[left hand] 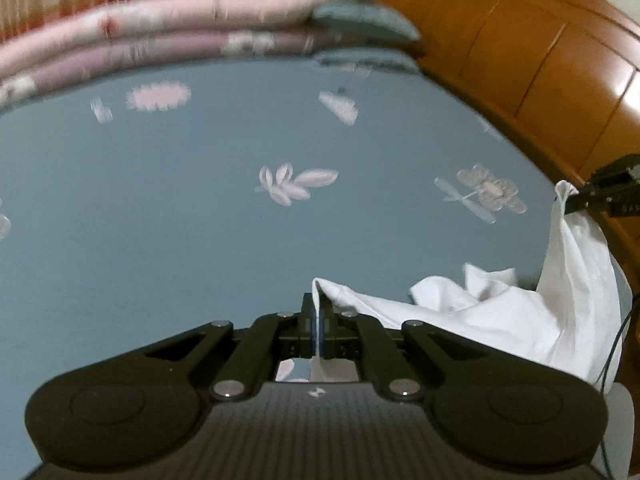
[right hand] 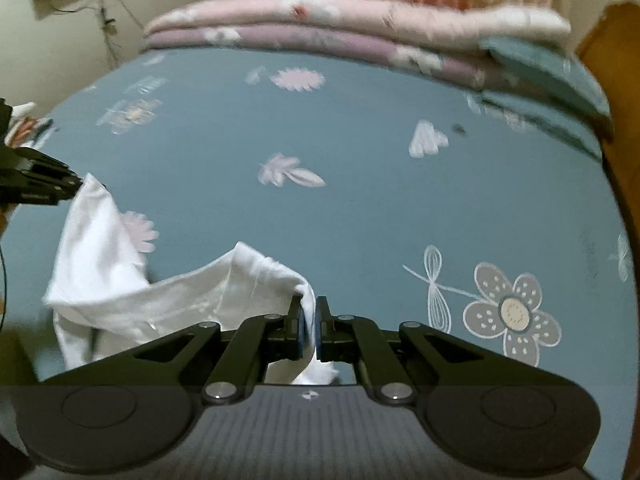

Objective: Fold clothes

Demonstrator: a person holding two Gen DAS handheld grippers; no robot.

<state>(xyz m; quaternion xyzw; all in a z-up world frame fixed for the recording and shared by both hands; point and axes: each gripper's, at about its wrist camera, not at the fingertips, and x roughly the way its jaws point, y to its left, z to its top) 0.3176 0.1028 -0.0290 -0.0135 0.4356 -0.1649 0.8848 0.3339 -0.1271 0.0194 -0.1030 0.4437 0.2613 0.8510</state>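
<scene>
Now each gripper pinches a corner of the white cloth [left hand: 500, 320]: left gripper [left hand: 318, 330], right gripper [right hand: 308, 330]. It sags between them, low in both frames, over the bed [left hand: 200, 200]. Thin pinches could slip, dropping and bunching it.

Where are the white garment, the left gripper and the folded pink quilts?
white garment [right hand: 192, 300]: right wrist view, on the sagging middle span.
left gripper [left hand: 319, 320]: left wrist view, between the fingertips, shut on cloth.
folded pink quilts [right hand: 320, 20]: right wrist view, on the top layer.
</scene>
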